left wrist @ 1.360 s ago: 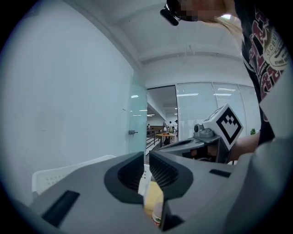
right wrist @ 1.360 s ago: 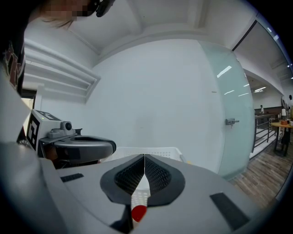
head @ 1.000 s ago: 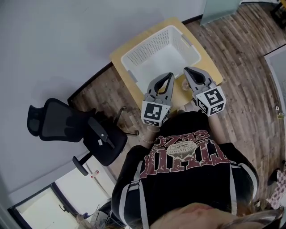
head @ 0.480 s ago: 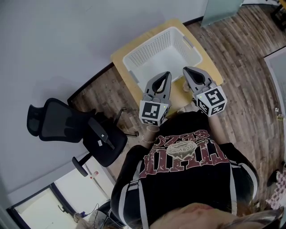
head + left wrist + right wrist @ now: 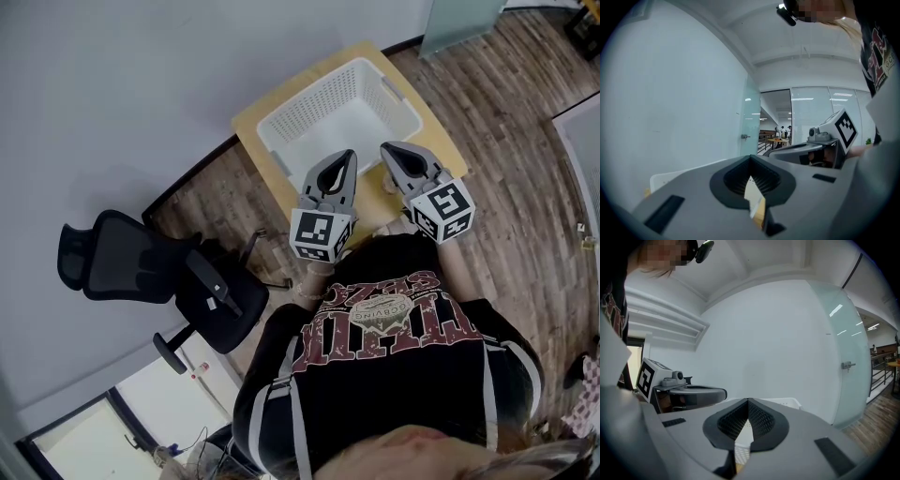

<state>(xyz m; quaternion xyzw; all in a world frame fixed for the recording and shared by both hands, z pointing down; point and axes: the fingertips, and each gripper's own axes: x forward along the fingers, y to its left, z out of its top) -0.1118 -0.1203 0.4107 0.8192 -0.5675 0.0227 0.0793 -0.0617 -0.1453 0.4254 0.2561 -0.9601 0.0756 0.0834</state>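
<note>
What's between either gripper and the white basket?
Nothing visible. The left gripper and right gripper, fingers shut and empty, are held by the white basket's near side, with no object between.

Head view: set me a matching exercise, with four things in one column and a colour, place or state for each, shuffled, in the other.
Things:
1. basket
2. office chair
3. table
4. left gripper

Descriptions:
a. black, standing apart from the table
b. shut, nothing in it
c. white, on the table
d. light wood, under the basket

Pairs: 1-c, 2-a, 3-d, 4-b
</note>
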